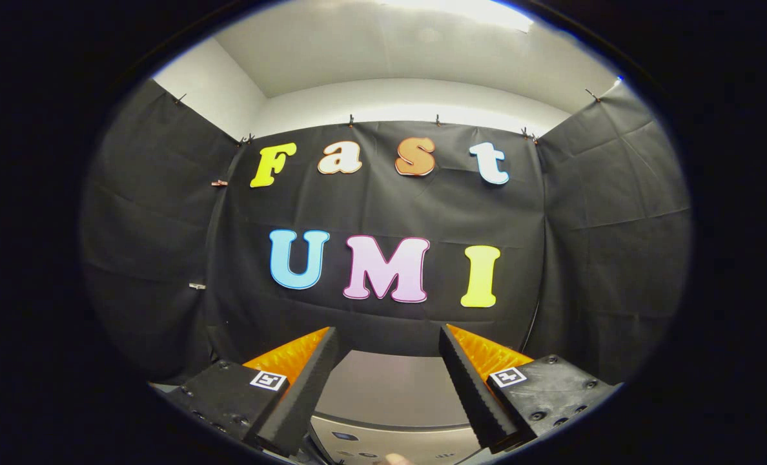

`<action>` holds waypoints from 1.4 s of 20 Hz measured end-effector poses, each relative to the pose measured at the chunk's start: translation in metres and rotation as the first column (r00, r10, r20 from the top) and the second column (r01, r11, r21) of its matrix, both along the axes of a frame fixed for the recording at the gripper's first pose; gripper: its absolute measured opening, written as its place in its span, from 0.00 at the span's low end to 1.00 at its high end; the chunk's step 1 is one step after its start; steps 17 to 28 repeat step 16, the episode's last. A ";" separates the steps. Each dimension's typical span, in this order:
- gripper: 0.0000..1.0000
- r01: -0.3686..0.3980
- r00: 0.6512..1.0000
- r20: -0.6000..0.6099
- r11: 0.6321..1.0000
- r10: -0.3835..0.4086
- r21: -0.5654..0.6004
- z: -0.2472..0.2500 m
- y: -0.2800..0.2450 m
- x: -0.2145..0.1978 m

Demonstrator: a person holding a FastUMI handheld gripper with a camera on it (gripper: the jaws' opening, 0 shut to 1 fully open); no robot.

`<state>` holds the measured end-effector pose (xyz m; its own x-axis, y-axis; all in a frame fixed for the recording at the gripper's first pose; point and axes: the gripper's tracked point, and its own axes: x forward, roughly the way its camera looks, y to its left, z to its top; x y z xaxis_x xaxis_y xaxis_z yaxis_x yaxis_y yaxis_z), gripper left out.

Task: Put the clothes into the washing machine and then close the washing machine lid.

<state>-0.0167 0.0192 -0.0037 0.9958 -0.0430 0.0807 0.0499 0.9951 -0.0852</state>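
right, you're holding the gripper (388, 361) with fingers spread and empty, above the washing machine (390, 400) lid; with no clothes showing between them, you're risking closing it unloaded.

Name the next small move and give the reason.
Probably tilt the gripper down. Its fingers are open, holding nothing and aimed at the booth wall; the washer sits low between them, and no clothes are in sight.
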 end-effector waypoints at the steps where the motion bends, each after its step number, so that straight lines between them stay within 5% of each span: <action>1: 0.98 0.004 1.000 0.005 1.000 -0.004 -0.001 0.001 0.000 -0.006; 11: 0.98 0.032 0.998 0.054 0.999 -0.033 0.003 0.019 0.005 -0.041; 28: 0.98 0.038 0.998 0.052 0.999 -0.038 0.003 0.020 0.007 -0.041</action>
